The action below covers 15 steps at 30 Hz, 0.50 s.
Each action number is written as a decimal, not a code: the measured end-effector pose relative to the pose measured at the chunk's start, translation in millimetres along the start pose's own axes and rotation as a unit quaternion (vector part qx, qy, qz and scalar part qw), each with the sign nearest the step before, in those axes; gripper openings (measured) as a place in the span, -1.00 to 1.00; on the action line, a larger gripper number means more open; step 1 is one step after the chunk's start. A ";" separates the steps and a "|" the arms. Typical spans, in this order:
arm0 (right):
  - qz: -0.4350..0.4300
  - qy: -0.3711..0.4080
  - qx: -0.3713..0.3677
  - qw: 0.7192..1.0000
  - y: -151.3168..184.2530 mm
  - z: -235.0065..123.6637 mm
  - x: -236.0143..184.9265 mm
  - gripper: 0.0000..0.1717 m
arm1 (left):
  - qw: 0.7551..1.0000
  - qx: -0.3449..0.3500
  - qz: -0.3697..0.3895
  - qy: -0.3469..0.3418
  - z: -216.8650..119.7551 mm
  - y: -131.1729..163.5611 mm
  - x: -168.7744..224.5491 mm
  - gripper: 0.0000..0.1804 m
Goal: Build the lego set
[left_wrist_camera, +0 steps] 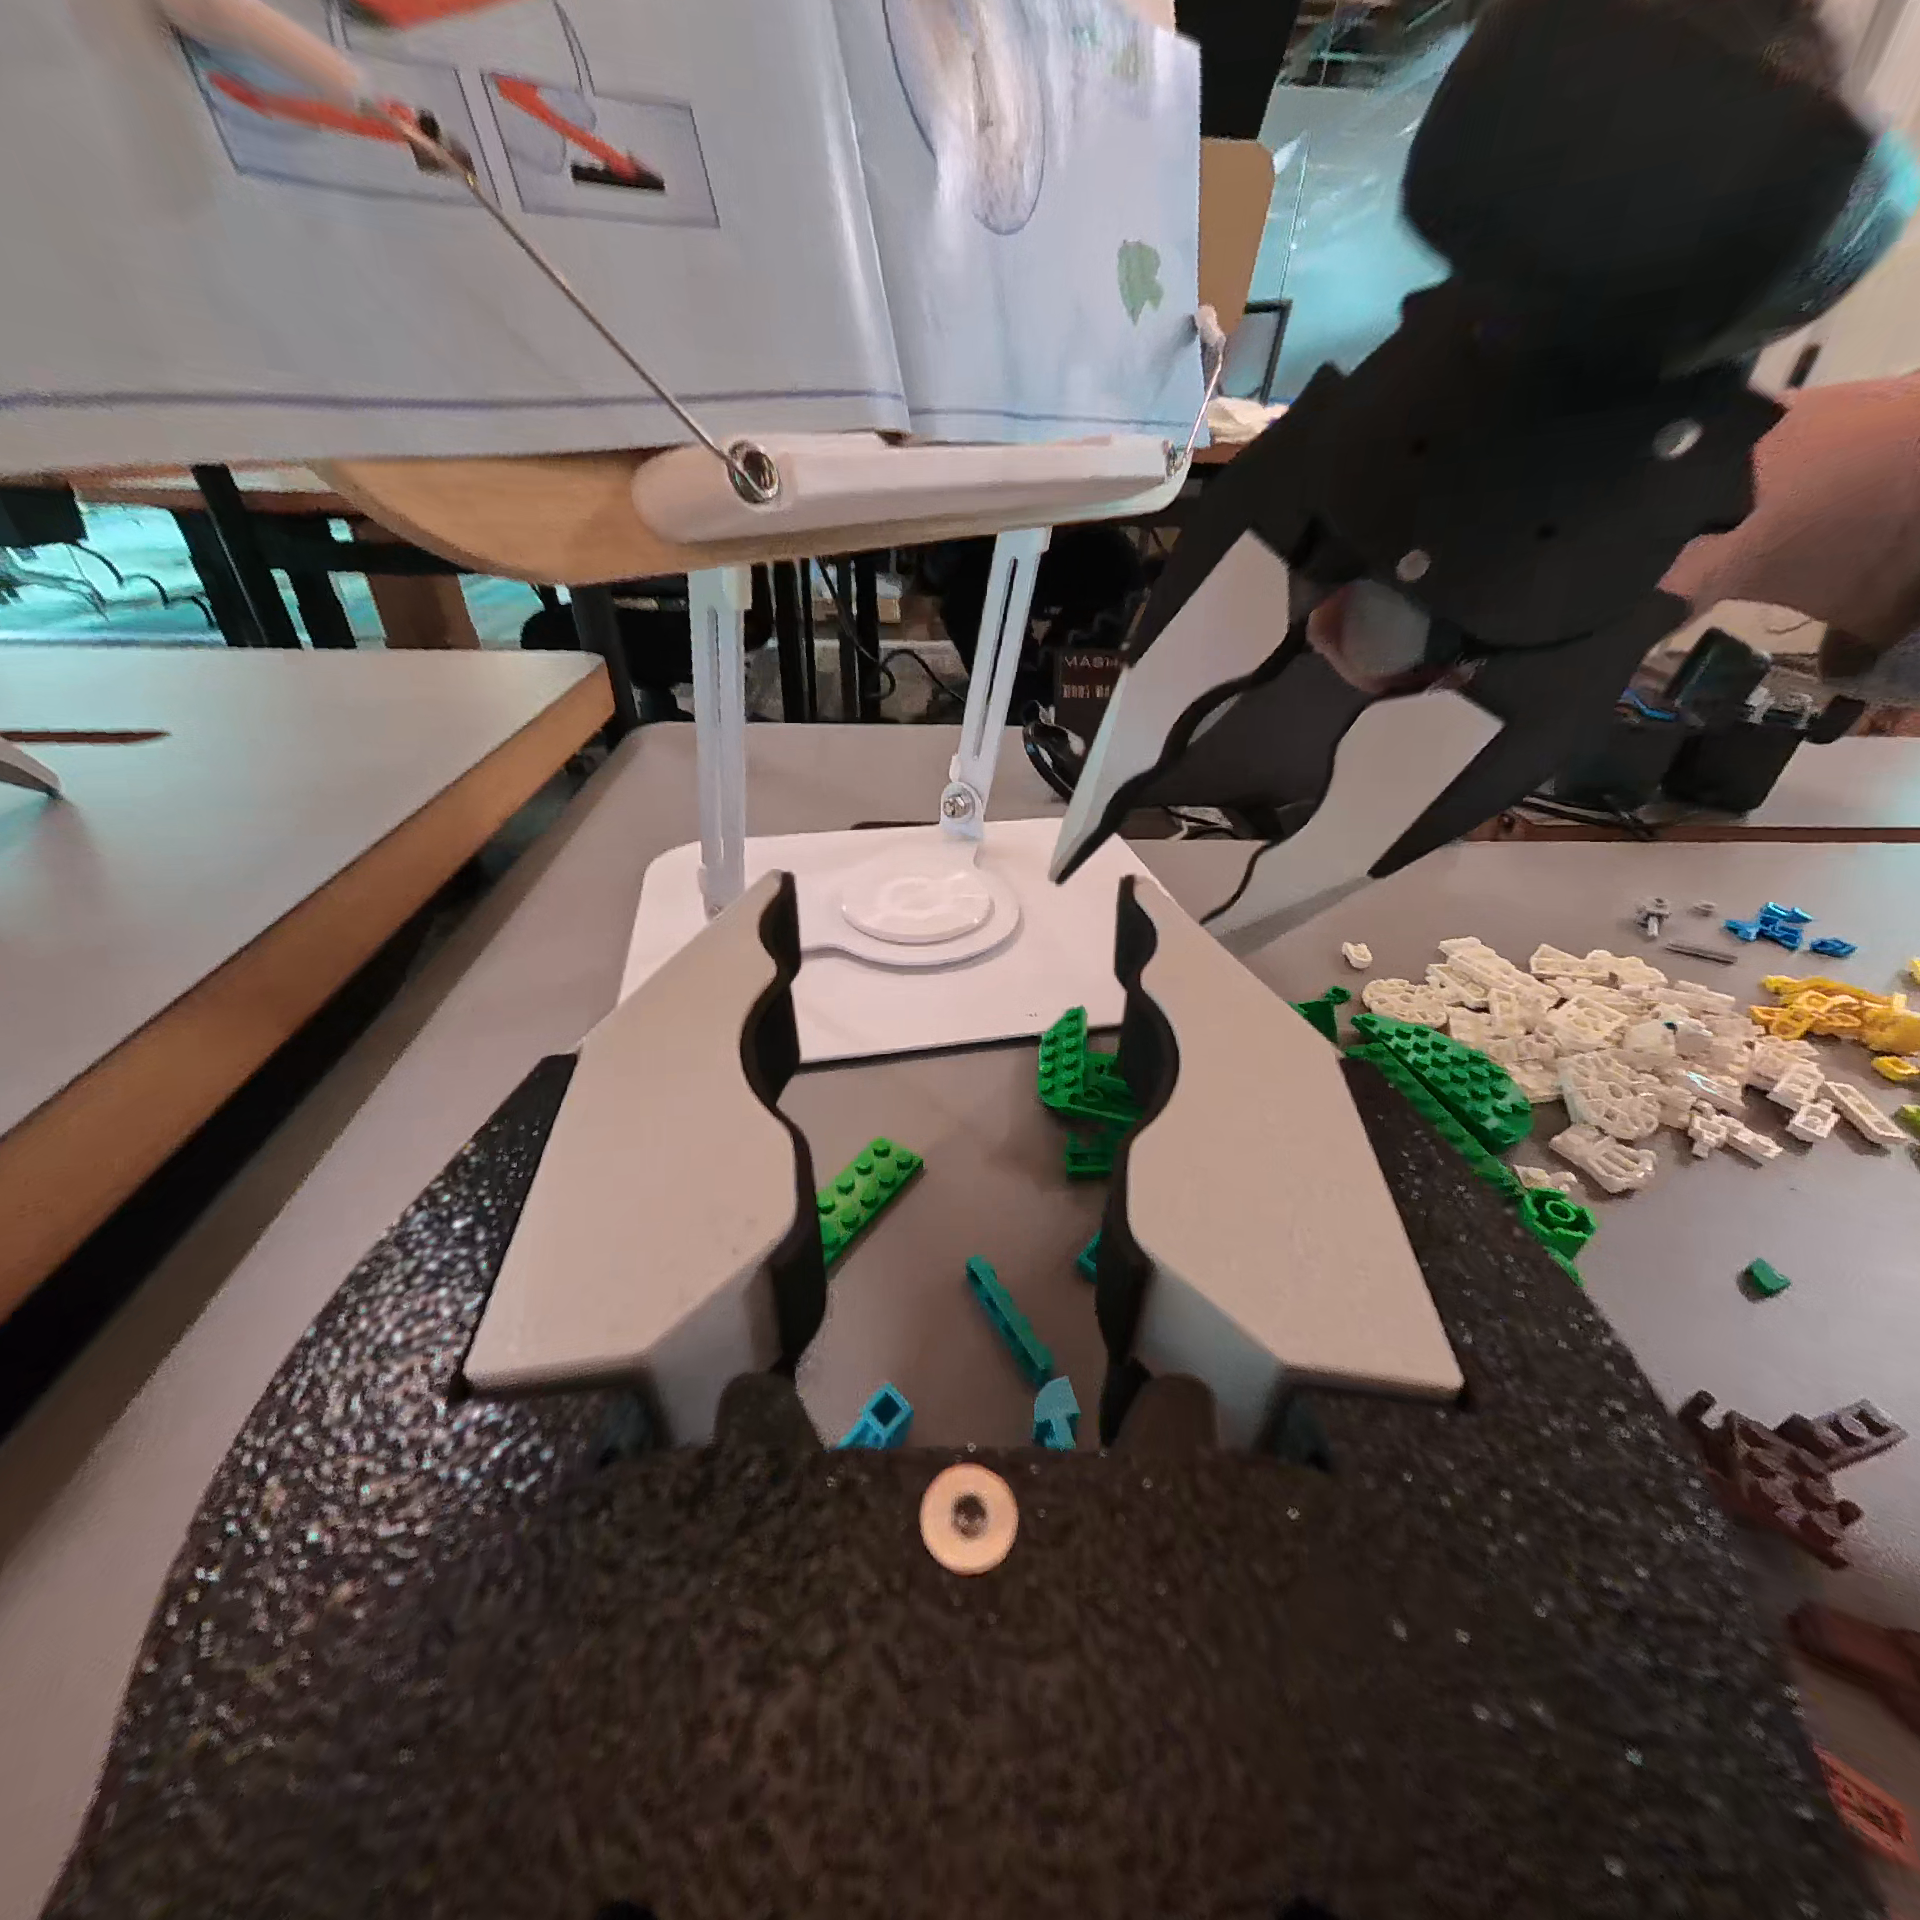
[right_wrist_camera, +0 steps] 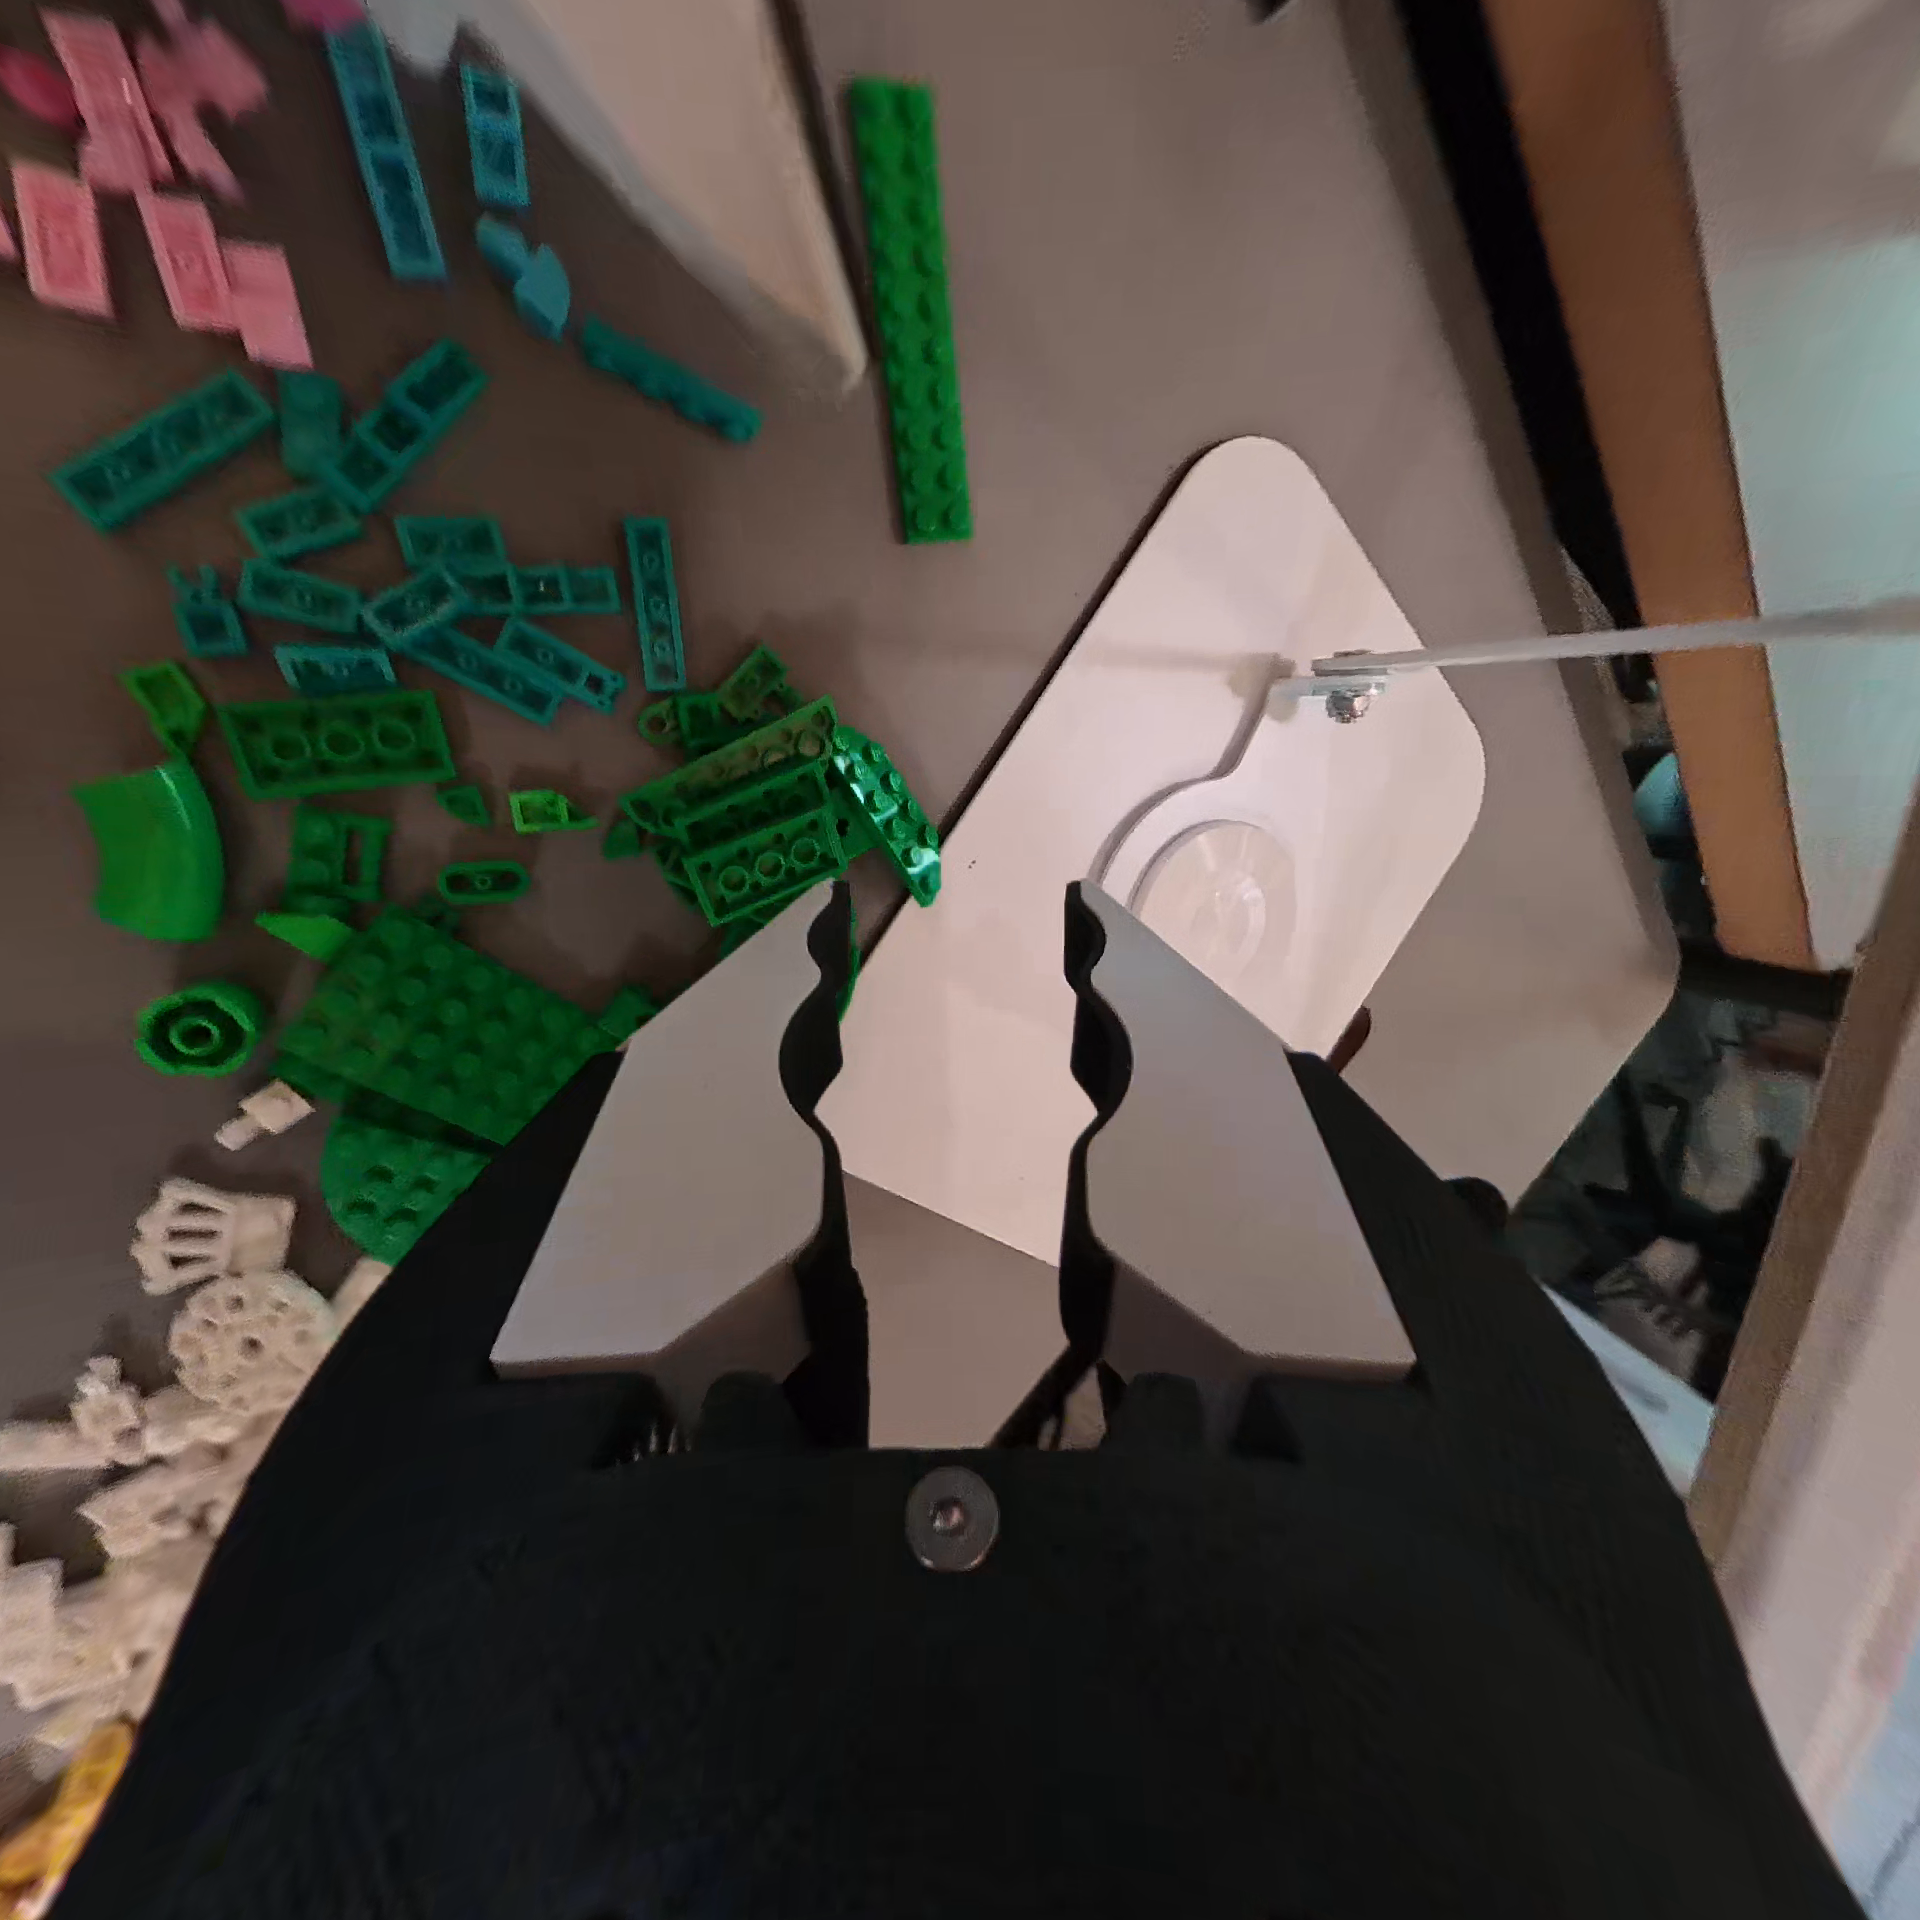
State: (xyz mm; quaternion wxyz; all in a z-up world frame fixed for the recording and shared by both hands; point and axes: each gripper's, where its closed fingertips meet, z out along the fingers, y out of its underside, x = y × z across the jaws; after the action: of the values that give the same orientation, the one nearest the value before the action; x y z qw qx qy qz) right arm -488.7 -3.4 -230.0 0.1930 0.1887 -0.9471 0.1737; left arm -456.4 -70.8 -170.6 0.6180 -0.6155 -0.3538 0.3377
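Note:
My left gripper [left_wrist_camera: 956, 904] is open and empty, low over the grey table. A green studded plate [left_wrist_camera: 868, 1184] and small teal pieces [left_wrist_camera: 1008, 1320] lie on the table under its fingers. A pile of green bricks [left_wrist_camera: 1081, 1081] sits by its right finger. My right gripper [right_wrist_camera: 958, 904] is open and empty, hanging over the white base [right_wrist_camera: 1039, 1018] of a book stand. It also shows in the left wrist view [left_wrist_camera: 1216, 862], raised at the upper right and held by a hand. The green brick pile [right_wrist_camera: 748, 821] lies just left of its left fingertip.
An open instruction booklet [left_wrist_camera: 520, 260] rests on the white stand [left_wrist_camera: 894, 488] above its base [left_wrist_camera: 883, 997]. White pieces [left_wrist_camera: 1621, 1049], yellow pieces [left_wrist_camera: 1829, 1018] and brown pieces [left_wrist_camera: 1787, 1475] lie to the right. A long green plate [right_wrist_camera: 914, 312], teal pieces [right_wrist_camera: 468, 623] and pink pieces [right_wrist_camera: 156, 229] lie farther off. Tip to tip, the grippers are about 10 centimetres apart. The green studded plate [left_wrist_camera: 868, 1184] is about 10 centimetres from both grippers' fingertips. Seen from the right wrist view [right_wrist_camera: 927, 448] as well.

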 end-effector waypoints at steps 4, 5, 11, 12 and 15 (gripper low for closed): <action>-0.044 0.010 0.002 0.999 -1.7 9.1 8.8 -0.51 | 0.999 0.028 0.011 -0.027 -2.8 -7.3 -9.4 -0.44; -0.041 -0.006 -0.003 0.999 -0.1 12.0 7.1 -0.52 | 0.999 0.033 0.015 -0.039 -3.6 -8.5 -12.9 -0.44; -0.031 -0.108 -0.039 0.993 5.2 30.7 -12.0 -0.58 | 0.996 0.052 0.017 -0.065 -8.4 -16.0 -23.5 -0.43; -0.030 -0.117 -0.042 0.992 4.3 33.8 -13.7 -0.58 | 0.996 0.052 0.012 -0.066 -8.5 -16.0 -24.8 -0.43; -0.039 -0.128 -0.062 0.989 7.0 42.4 -15.0 -0.62 | 0.997 0.050 -0.008 -0.064 -8.3 -14.6 -28.2 -0.44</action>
State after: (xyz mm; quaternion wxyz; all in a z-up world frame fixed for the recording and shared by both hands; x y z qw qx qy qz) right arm -491.7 -10.1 -274.9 0.0878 0.2343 -0.9647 0.0817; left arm -464.3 -99.4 -156.5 0.6270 -0.5578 -0.3801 0.3888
